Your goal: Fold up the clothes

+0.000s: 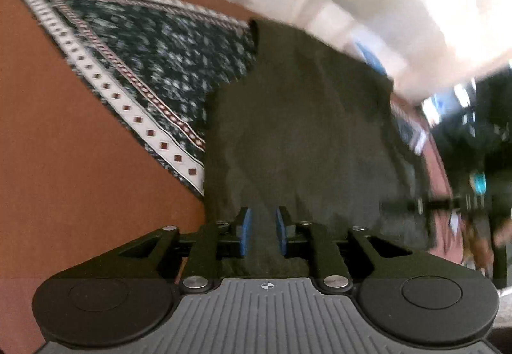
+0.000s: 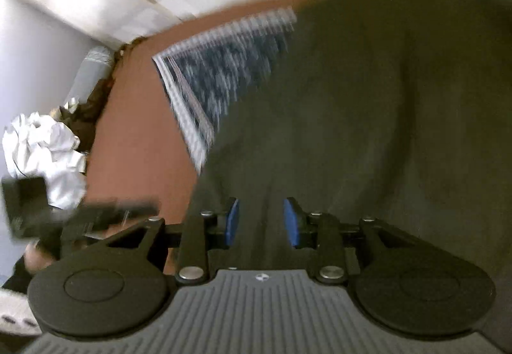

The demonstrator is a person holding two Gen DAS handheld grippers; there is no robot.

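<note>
Between my left fingers point(image 1: 263, 232) runs a fold of the dark olive garment point(image 1: 297, 136), and the blue pads point(image 1: 245, 231) stand a narrow gap apart with the cloth passing through it; whether they actually pinch it I cannot tell. From there the garment stretches away from me, creased, its far edge lying over a patterned cloth point(image 1: 153, 66) with a dark floral middle and a white border of small red squares. That cloth is spread flat on the reddish-brown surface point(image 1: 64, 162).

On my right side the same dark garment point(image 2: 368, 114) fills most of the view and runs between my right fingers point(image 2: 260, 224). These pads point(image 2: 232, 223) are set wider apart than the left ones, with cloth lying in the gap rather than squeezed. Beyond it the patterned cloth point(image 2: 217, 72) shows blurred on the brown surface point(image 2: 137, 143). Off the surface's left edge sits a crumpled white heap point(image 2: 44, 152), beside something dark I cannot make out.
</note>
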